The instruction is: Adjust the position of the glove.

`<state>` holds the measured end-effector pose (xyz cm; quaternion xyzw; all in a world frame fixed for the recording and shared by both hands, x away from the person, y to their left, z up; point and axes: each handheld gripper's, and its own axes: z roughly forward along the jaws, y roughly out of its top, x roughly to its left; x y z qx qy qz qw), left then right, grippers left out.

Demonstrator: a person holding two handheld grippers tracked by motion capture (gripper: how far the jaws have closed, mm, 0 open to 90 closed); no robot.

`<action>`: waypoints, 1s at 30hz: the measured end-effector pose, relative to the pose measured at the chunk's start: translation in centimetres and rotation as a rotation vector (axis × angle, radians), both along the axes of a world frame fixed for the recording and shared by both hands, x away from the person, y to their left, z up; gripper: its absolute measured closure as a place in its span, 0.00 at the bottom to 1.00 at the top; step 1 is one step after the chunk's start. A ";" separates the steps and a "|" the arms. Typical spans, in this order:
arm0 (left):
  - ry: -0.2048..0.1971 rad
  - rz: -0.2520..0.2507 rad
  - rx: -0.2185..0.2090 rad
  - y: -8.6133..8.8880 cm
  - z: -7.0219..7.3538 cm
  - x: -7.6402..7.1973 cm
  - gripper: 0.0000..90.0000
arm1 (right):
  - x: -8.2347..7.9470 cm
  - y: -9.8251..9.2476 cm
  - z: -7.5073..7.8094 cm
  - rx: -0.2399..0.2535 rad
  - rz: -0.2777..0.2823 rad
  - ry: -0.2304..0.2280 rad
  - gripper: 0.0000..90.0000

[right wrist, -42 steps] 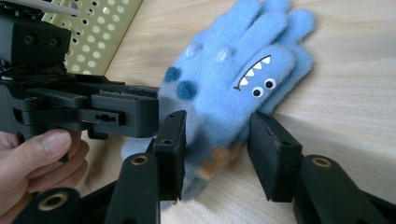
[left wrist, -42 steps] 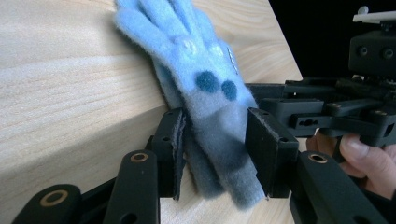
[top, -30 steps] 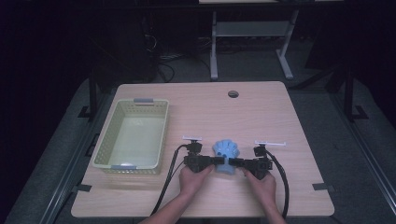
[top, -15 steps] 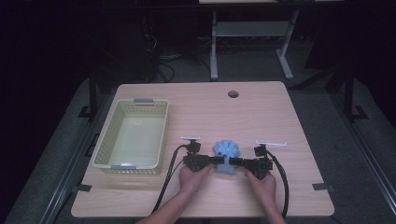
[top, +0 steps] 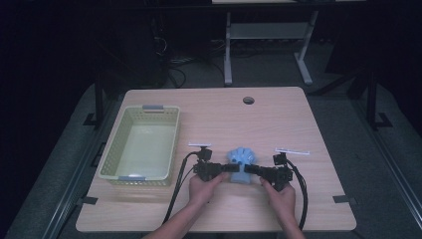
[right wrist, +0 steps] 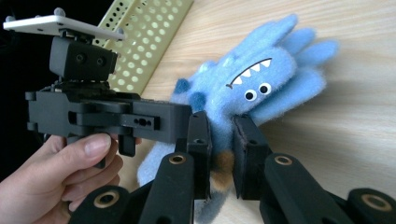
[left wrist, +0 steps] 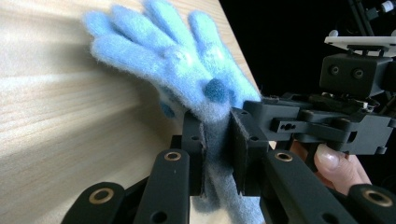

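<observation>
High view, both hand-held grippers pinching blue glove [top: 240,165], table [top: 278,124]

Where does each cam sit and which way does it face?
High view: above the near edge, facing forward and down on table, basket, both forearms.
Left gripper view: on left tongs, along jaws clamping glove.
Right gripper view: on right tongs, same glove, a hand.
Shared: glove, opposite tongs.
</observation>
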<state>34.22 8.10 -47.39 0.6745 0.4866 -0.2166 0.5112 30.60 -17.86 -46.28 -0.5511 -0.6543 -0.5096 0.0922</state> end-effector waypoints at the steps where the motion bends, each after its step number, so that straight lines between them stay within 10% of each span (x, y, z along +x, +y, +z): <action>1: -0.004 -0.006 -0.003 0.1 0.2 0.0 0.85 | -0.1 0.0 0.1 -0.003 0.003 -0.008 0.88; 30: -0.096 -0.001 -0.046 3.1 6.2 0.9 0.85 | 1.2 2.4 5.9 0.027 0.030 -0.095 0.88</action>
